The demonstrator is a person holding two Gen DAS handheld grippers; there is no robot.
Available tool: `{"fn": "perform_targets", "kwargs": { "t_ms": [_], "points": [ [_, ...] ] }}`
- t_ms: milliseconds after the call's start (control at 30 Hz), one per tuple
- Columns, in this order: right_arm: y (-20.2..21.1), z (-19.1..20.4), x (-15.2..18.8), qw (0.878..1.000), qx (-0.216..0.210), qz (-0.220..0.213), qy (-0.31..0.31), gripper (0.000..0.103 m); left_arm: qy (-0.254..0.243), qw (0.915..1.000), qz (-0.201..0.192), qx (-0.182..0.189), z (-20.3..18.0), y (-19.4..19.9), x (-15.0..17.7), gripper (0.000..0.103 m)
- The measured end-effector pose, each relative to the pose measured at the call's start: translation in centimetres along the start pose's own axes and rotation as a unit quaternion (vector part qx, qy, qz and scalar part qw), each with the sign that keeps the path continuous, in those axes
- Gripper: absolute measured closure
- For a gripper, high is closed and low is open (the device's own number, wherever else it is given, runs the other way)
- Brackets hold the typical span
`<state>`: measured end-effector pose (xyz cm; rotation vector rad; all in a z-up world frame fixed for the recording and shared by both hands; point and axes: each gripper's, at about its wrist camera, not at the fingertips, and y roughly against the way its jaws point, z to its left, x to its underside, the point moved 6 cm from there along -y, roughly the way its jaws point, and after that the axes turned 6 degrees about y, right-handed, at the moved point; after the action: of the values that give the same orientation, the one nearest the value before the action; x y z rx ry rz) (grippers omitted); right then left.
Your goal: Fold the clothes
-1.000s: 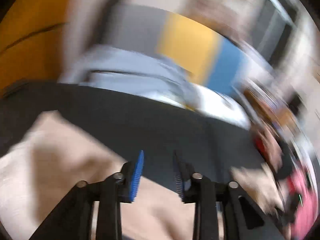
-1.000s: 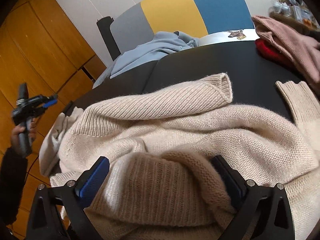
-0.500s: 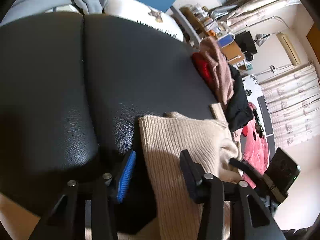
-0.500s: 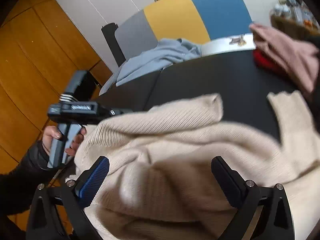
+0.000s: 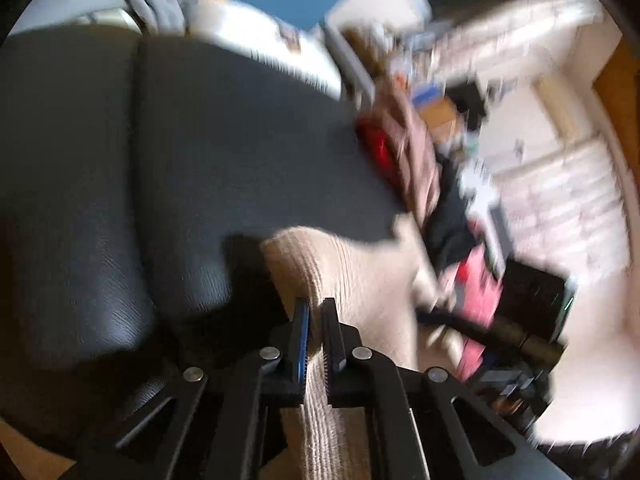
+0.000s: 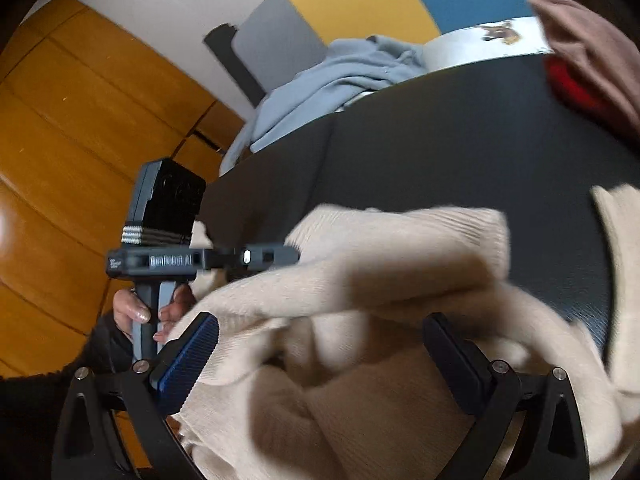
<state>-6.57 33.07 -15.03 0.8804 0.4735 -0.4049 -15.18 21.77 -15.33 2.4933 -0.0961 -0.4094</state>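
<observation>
A cream knitted sweater (image 5: pixel 360 272) lies bunched on the black padded surface (image 5: pixel 200 140). My left gripper (image 5: pixel 316 312) is shut on its ribbed edge, with the fabric pinched between both pads. In the right wrist view the same sweater (image 6: pixel 360 288) fills the foreground. My right gripper (image 6: pixel 320 360) stands wide open over it, and the knit bulges up between its fingers without being pressed. The left gripper (image 6: pixel 288 257) shows there too, held by a hand (image 6: pixel 132 308), with its tip buried in the sweater's left side.
A grey-blue garment (image 6: pixel 332 76) is heaped at the back left and a white cushion (image 6: pixel 472 44) lies behind the black surface (image 6: pixel 460 128). Pink-brown, red and black clothes (image 5: pixel 412 152) are piled at the right edge. Wooden panels (image 6: pixel 80 120) stand at the left.
My left gripper swung in from the left to the sweater's ribbed edge and closed on it. The right gripper shifted while staying open, and the sweater bunched up under it.
</observation>
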Motion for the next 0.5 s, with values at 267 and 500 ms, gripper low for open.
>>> {"fn": "perform_targets", "kwargs": {
  "t_ms": [267, 500],
  "points": [
    [-3.5, 0.9, -8.1, 0.998, 0.021, -0.055, 0.031, 0.0, 0.052, 0.977, -0.195, -0.067, 3.6, 10.3, -9.0, 0.099],
    [-4.5, 0.2, -9.2, 0.997, 0.041, -0.029, 0.054, 0.0, 0.129, 0.9526, -0.206, -0.183, 9.3, 11.4, -10.7, 0.082]
  ]
}}
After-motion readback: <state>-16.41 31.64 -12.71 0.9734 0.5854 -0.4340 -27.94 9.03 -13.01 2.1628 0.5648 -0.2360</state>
